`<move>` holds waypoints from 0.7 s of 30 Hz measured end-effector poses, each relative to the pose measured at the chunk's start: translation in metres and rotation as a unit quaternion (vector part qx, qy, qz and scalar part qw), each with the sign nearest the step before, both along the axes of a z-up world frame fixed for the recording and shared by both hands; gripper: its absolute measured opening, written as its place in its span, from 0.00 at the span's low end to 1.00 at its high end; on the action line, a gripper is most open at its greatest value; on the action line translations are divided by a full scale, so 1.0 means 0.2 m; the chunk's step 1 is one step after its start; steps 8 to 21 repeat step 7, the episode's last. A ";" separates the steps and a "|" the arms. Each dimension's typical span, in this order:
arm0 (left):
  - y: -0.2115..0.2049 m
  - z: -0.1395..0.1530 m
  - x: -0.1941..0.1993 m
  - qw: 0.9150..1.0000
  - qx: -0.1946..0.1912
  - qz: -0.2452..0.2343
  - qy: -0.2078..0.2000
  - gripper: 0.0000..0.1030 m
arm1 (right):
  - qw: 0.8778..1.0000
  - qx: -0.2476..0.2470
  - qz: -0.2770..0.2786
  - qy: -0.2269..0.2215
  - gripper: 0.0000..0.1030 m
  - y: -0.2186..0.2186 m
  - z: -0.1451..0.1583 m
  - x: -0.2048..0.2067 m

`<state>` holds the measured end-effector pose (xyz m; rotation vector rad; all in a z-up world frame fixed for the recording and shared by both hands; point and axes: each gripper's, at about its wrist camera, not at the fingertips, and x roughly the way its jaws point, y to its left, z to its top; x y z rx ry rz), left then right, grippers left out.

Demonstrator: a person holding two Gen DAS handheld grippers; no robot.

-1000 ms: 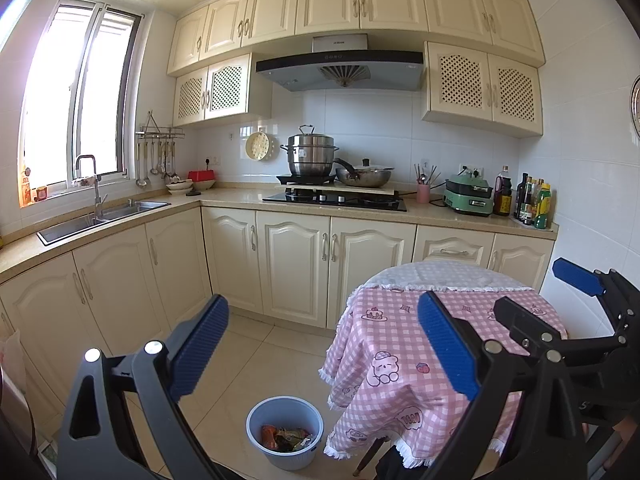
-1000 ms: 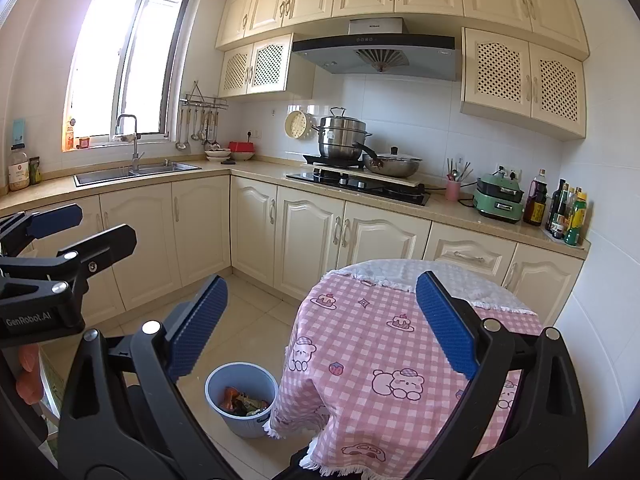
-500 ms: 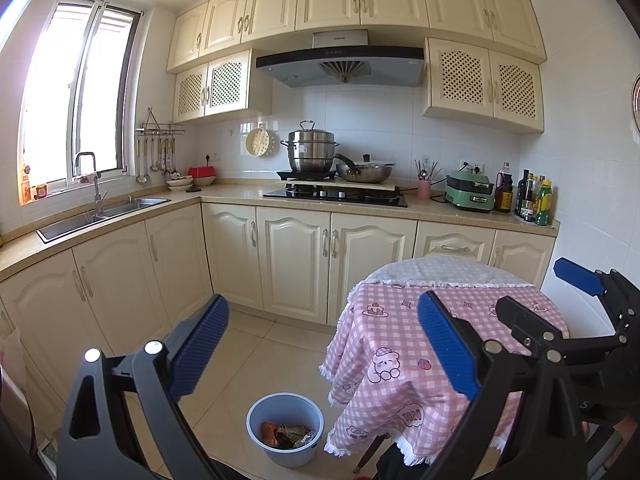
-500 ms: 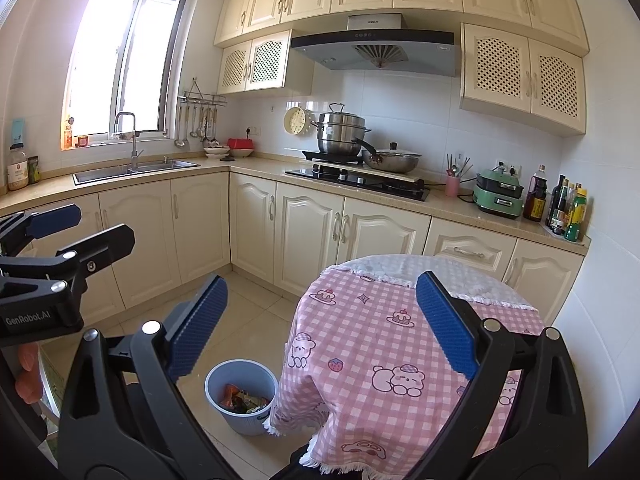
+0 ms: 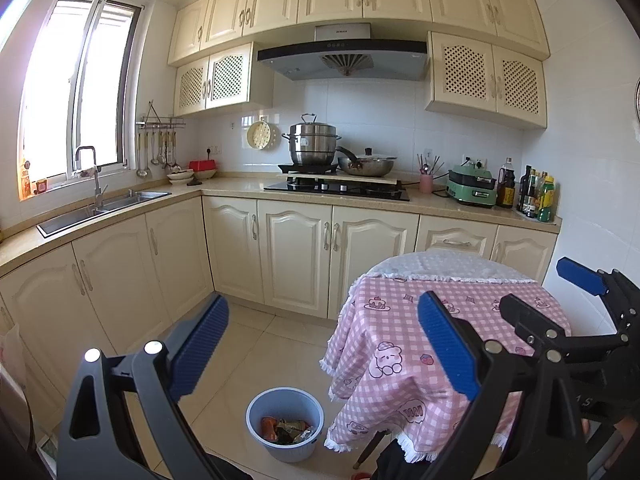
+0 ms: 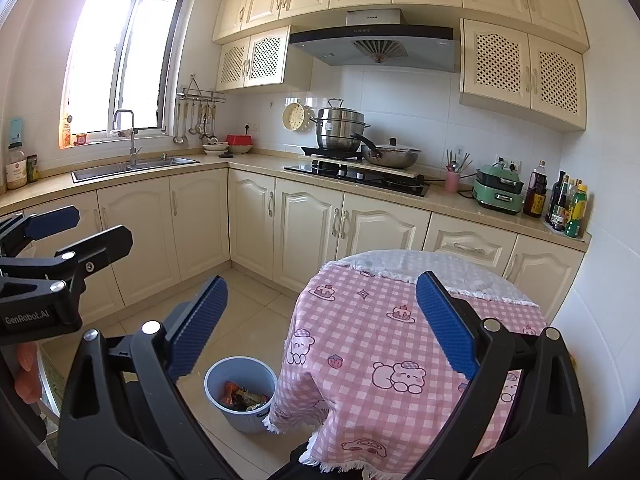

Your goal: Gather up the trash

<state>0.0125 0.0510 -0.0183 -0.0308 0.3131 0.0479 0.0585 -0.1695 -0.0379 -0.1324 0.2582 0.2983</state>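
A grey-blue trash bin (image 5: 285,424) stands on the tiled floor to the left of a round table (image 5: 456,320) with a pink checked cloth. The bin holds crumpled wrappers (image 5: 286,429). It also shows in the right wrist view (image 6: 241,394), with the wrappers (image 6: 240,395) inside. My left gripper (image 5: 322,350) is open and empty, held above the floor and bin. My right gripper (image 6: 320,326) is open and empty, held above the table's near edge (image 6: 384,344). Each gripper shows at the edge of the other's view.
Cream cabinets (image 5: 296,248) run along the back and left walls. A sink (image 5: 100,208) is at the left. A steel pot (image 5: 314,148) and a wok (image 5: 366,164) sit on the hob. Bottles (image 5: 536,196) stand at the counter's right end.
Both views have tilted slightly upward, so the table and bin sit a little lower in frame. Both grippers stay open and empty.
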 end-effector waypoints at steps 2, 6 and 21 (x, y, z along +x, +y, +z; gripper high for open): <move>0.00 -0.02 0.02 1.000 0.000 0.004 0.006 0.91 | 1.000 -0.001 -0.001 0.004 0.91 0.00 -0.01 0.02; 0.02 -0.06 0.07 1.000 -0.002 0.011 0.023 0.91 | 1.000 -0.003 -0.006 0.016 0.91 -0.01 -0.05 0.08; 0.02 -0.07 0.09 1.000 -0.001 0.013 0.028 0.91 | 1.000 -0.003 -0.007 0.020 0.91 -0.01 -0.06 0.09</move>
